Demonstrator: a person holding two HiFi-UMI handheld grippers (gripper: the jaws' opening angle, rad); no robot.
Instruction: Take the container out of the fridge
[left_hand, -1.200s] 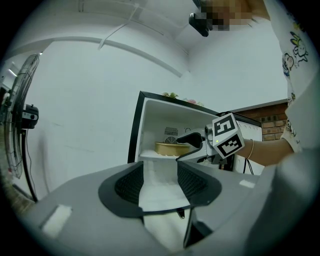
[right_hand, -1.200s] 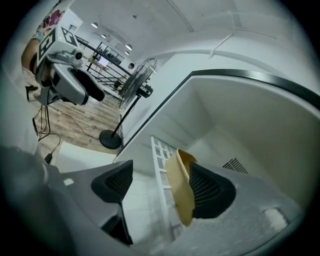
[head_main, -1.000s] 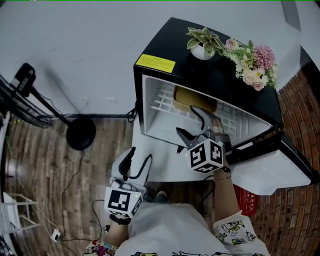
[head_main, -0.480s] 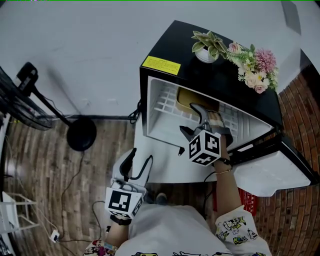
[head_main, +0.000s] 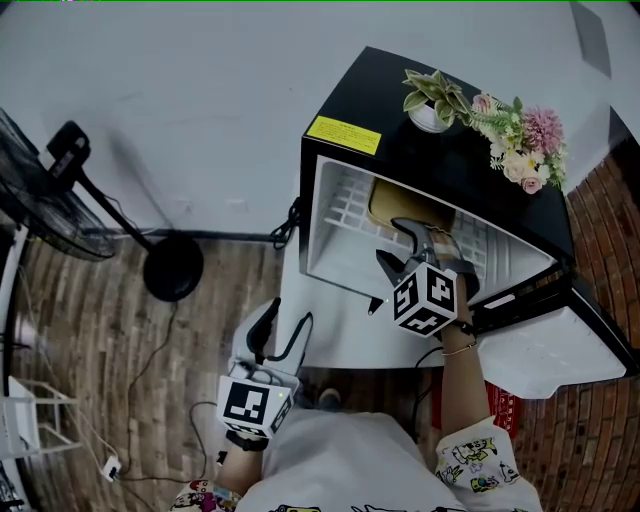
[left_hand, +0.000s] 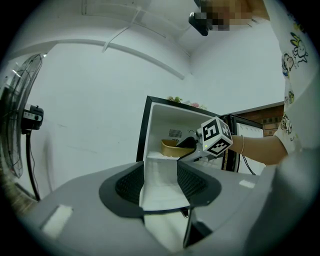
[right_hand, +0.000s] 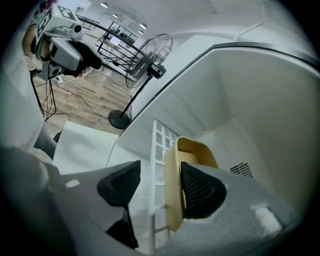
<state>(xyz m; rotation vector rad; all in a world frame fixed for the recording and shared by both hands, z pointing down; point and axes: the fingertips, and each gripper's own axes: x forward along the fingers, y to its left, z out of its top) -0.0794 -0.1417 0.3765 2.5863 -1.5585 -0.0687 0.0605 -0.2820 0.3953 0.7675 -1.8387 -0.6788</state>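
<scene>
A tan container stands on the wire shelf inside the open black fridge. My right gripper reaches into the fridge and straddles the container's near wall. One pad lies against the inside of that wall; the other pad stands clear outside it. Its jaws have just been closing, with the wall between them. My left gripper hangs low in front of the fridge, level, open and empty. It looks at the container and the right gripper.
The fridge door swings open to the right. A potted plant and flowers sit on the fridge top. The fridge rests on a white stand. A floor fan with its round base and cables is at the left.
My right gripper has pushed further into the fridge, up to the container, and its jaws have narrowed around the wall. The left gripper has stayed where it was.
</scene>
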